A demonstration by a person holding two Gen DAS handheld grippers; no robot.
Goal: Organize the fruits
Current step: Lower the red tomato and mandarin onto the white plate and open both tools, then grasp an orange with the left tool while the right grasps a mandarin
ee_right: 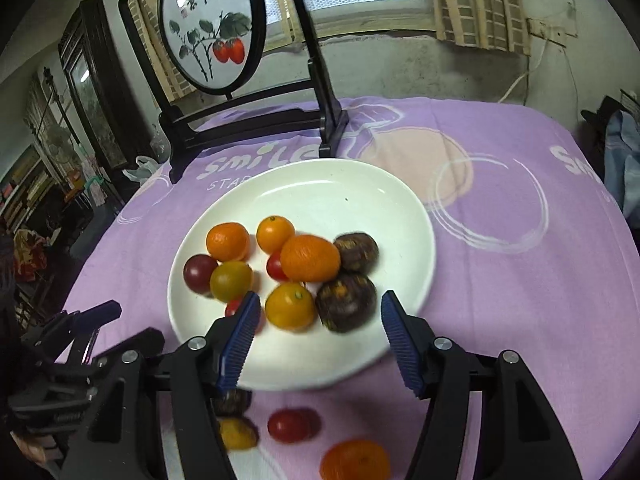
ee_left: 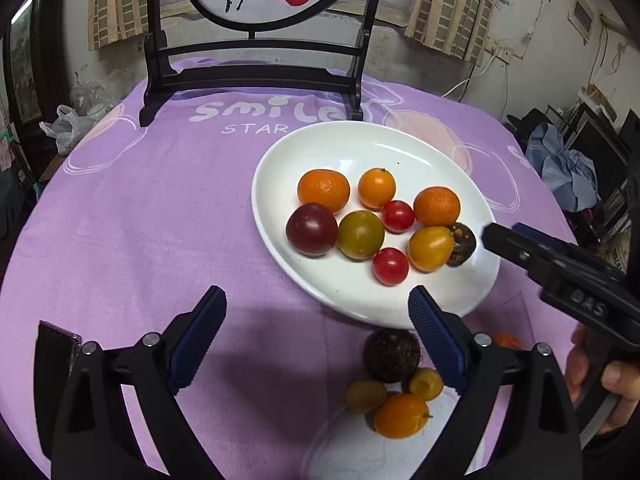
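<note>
A white plate (ee_left: 360, 148) (ee_right: 340, 188) on the purple tablecloth holds several small fruits: oranges, red tomatoes, a yellow-green one (ee_left: 361, 235) and dark brown ones (ee_right: 346, 301). My left gripper (ee_left: 316, 312) is open and empty over the cloth just in front of the plate. My right gripper (ee_right: 318, 316) is open and empty above the plate's near rim, with a dark fruit lying between its fingers; it shows at the plate's right edge in the left wrist view (ee_left: 504, 240). Loose fruits lie on the cloth in front of the plate: a dark one (ee_left: 392, 355), yellow ones, an orange one (ee_left: 401, 416) and a red tomato (ee_right: 289, 425).
A black wooden stand with a round painted panel (ee_left: 256, 76) (ee_right: 216, 28) stands behind the plate. A dark phone (ee_left: 54, 360) lies at the table's front left. Clutter surrounds the round table beyond its edges.
</note>
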